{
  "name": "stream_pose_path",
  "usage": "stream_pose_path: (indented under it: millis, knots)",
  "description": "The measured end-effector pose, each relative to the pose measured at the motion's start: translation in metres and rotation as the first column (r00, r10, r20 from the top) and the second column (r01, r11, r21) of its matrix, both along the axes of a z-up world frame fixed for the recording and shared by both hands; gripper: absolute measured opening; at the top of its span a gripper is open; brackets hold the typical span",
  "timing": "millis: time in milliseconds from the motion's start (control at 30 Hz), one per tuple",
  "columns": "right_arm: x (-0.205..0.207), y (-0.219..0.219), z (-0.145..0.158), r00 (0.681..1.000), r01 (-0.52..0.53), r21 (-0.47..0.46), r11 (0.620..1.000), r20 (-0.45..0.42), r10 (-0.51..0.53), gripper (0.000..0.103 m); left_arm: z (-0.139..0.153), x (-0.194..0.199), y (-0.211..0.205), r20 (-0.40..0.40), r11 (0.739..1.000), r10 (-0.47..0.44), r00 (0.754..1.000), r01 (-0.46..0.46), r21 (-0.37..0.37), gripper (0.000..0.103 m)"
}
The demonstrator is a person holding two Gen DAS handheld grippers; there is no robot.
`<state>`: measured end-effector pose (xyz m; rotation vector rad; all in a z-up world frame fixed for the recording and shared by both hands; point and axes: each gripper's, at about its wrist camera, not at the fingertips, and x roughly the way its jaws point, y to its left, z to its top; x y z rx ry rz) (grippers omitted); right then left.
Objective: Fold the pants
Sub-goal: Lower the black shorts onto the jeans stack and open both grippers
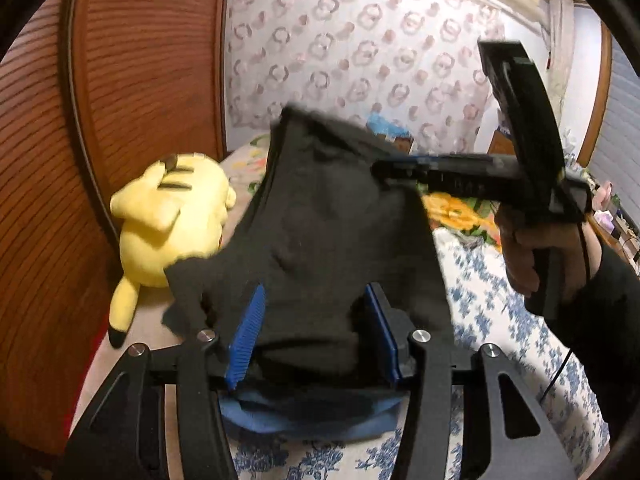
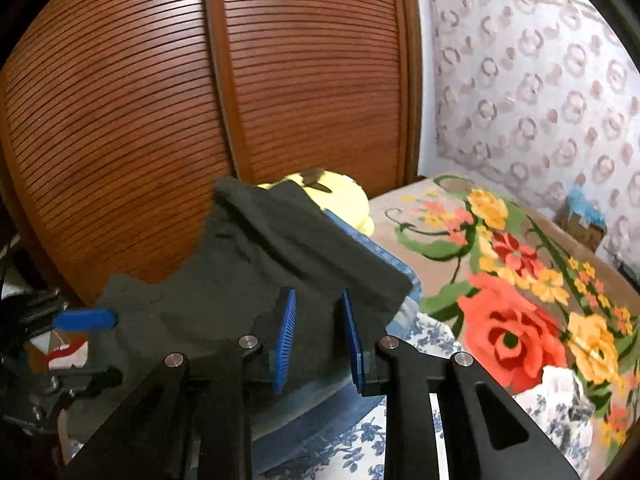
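Currently both claws have the dark grey pants (image 1: 320, 232) lifted off the bed (image 1: 496, 320), mid-frame in both wrist views. Left claw (image 1: 312, 340): blue ribbed pads stand apart with a thick bunch of cloth between them; they seem to bear on it, though I cannot tell how firmly. Right claw (image 2: 318, 336): pads closer together, pinching a fold of the same cloth; in the left view its tip (image 1: 384, 170) bites the upper edge of the pants, right of centre. Held at two points along one edge, the garment hangs as a sheet, presumably so one half can be carried over the other. Blue fabric (image 2: 384, 256) shows under and behind the pants, possibly a denim garment; not certain. Bed carries a blue-flowered white sheet and a rose-patterned blanket (image 2: 516, 332), lower right. Yellow Pikachu plush (image 1: 176, 216) lies at left, against the slatted wooden wardrobe door (image 2: 120, 120). Person's hand (image 1: 532, 256) grips the right handle. No brand, label or legible writing visible.
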<state>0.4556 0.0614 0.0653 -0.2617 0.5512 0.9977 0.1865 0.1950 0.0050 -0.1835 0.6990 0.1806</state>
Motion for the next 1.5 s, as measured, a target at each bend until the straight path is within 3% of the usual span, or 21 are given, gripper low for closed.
stream_pose_path:
  millis: [67, 400, 700, 733, 800, 900, 1100, 1500]
  knots:
    - [0.005, 0.006, -0.004, 1.0, 0.002, 0.008, 1.0, -0.025, -0.002, 0.025, -0.008, -0.001, 0.0, -0.01, 1.0, 0.003, 1.0, -0.003, 0.0, 0.052]
    - [-0.01, 0.005, -0.008, 0.999, 0.026, 0.019, 0.999, 0.018, -0.026, 0.025, -0.009, -0.002, -0.003, -0.012, 1.0, 0.017, 1.0, -0.017, -0.006, 0.052]
    - [-0.051, -0.011, -0.008, 0.999, 0.006, 0.034, 0.999, 0.048, -0.007, 0.025, 0.003, -0.012, 0.002, 0.006, 1.0, 0.017, 1.0, -0.017, 0.001, 0.053]
    - [-0.056, -0.014, -0.008, 0.998, 0.004, 0.036, 0.999, 0.055, -0.006, 0.025, 0.005, -0.014, 0.001, 0.007, 1.0, 0.019, 1.0, -0.019, 0.009, 0.054]
    - [-0.064, -0.018, -0.007, 0.998, -0.001, 0.042, 0.999, 0.06, -0.001, 0.025, 0.007, -0.017, 0.0, 0.017, 1.0, 0.015, 1.0, -0.016, 0.013, 0.079]
    - [-0.072, -0.027, -0.006, 0.998, 0.001, 0.045, 0.999, 0.065, -0.004, 0.026, 0.01, -0.023, -0.003, 0.024, 0.999, 0.012, 1.0, -0.013, 0.033, 0.088]
    - [-0.087, -0.042, -0.003, 0.997, 0.023, 0.052, 0.998, 0.068, -0.026, 0.027, 0.016, -0.036, -0.005, 0.055, 0.998, 0.039, 0.998, -0.042, 0.049, 0.09]
    - [-0.125, -0.069, -0.001, 0.994, 0.078, 0.063, 0.995, 0.069, -0.082, 0.035, 0.02, -0.049, -0.027, 0.043, 0.998, 0.003, 0.999, -0.006, 0.068, 0.09]
